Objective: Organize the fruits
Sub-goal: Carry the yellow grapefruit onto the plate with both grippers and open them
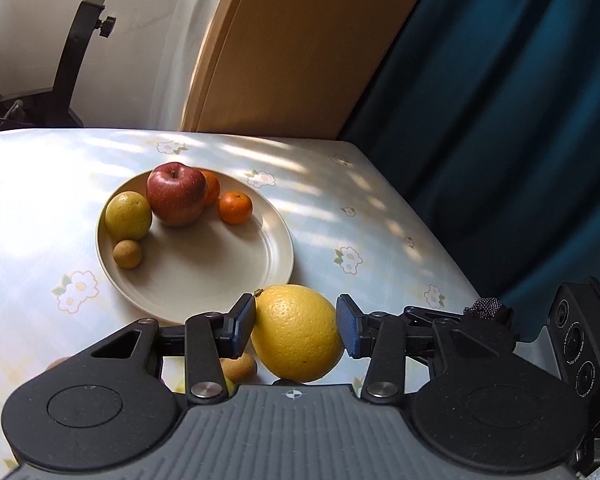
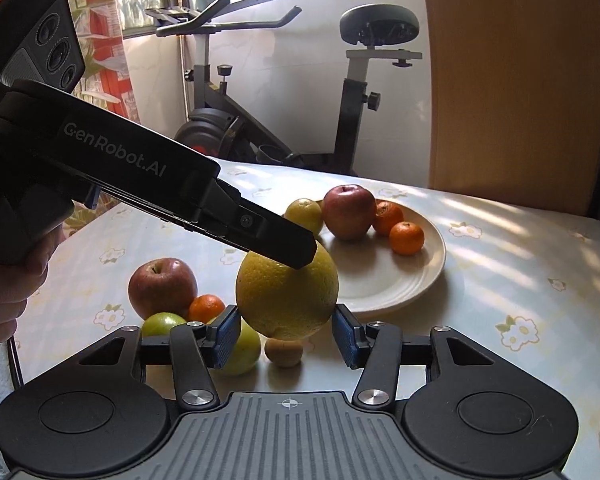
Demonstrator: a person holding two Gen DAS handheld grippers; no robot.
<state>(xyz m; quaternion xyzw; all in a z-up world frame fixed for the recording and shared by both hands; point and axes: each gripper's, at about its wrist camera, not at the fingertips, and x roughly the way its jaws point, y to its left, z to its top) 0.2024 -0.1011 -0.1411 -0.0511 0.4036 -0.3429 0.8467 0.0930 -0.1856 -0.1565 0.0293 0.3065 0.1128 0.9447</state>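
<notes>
Just in front of the cream plate point(image 1: 260, 280), a large yellow citrus fruit point(image 1: 298, 334) hangs above the flowered tablecloth point(image 1: 380, 208), pinched at once by 2 hand-held grippers. In the left wrist view the left gripper point(image 1: 296, 330) presses its 2 blue pads against the fruit's left and right flanks. In the right wrist view the right gripper point(image 2: 286, 336) clamps the same fruit low on its sides, while the left tool's black finger crosses over the fruit's top, with a hand point(image 2: 8, 280) holding that tool at the frame's left edge.

On the plate sit 5 fruits: a red apple point(image 1: 176, 194), a yellow-green fruit point(image 1: 128, 216), a small brown fruit point(image 1: 128, 254) and 2 tangerines point(image 1: 235, 208). Short of the plate, still on the cloth, lie another apple point(image 2: 162, 288), a tangerine, 2 green fruits and a small brown fruit.

The step appears to be carrying the big citrus to the plate. To do it well, both grippers should travel together at matching pace, lift the fruit clear of the plate's near rim, lower it onto the bare near half, and loosen only once it rests, since a round fruit may roll toward the rim.
</notes>
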